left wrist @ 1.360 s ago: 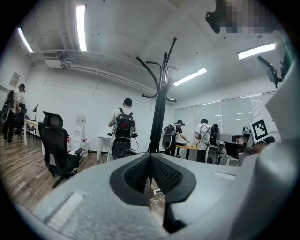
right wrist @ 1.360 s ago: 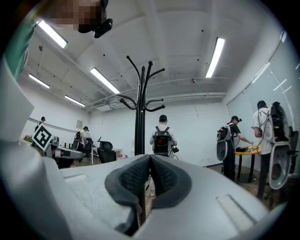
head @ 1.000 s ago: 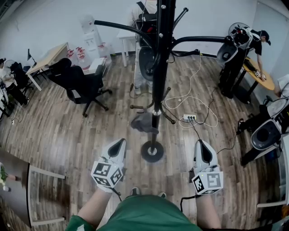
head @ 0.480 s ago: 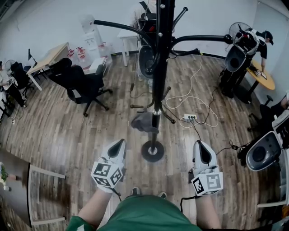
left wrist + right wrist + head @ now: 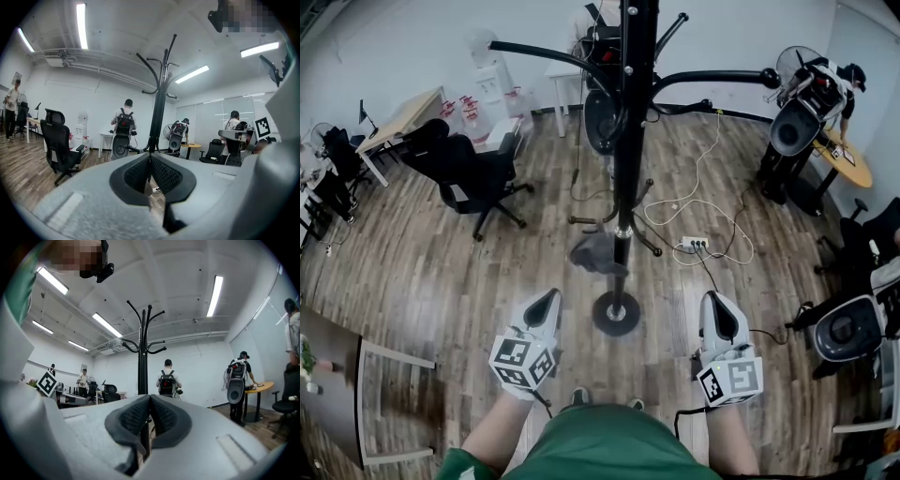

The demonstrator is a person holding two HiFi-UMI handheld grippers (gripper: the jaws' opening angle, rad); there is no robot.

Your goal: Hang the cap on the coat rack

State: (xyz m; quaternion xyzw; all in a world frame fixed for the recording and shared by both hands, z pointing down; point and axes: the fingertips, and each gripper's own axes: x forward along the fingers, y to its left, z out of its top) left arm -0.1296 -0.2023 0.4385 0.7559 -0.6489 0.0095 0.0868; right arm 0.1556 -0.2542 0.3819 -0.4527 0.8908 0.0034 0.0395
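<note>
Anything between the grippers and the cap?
Nothing visible. The cap sits against the rack pole, ahead of the left gripper and right gripper, both shut and empty. Only bare floor lies between.

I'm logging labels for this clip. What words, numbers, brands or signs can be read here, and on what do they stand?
No readable text anywhere in these views.
Cubes on the left gripper and right gripper: black-and-white square marker patterns only, no letters or digits.
Red-marked items beside the water dispenser: too small to read.
</note>
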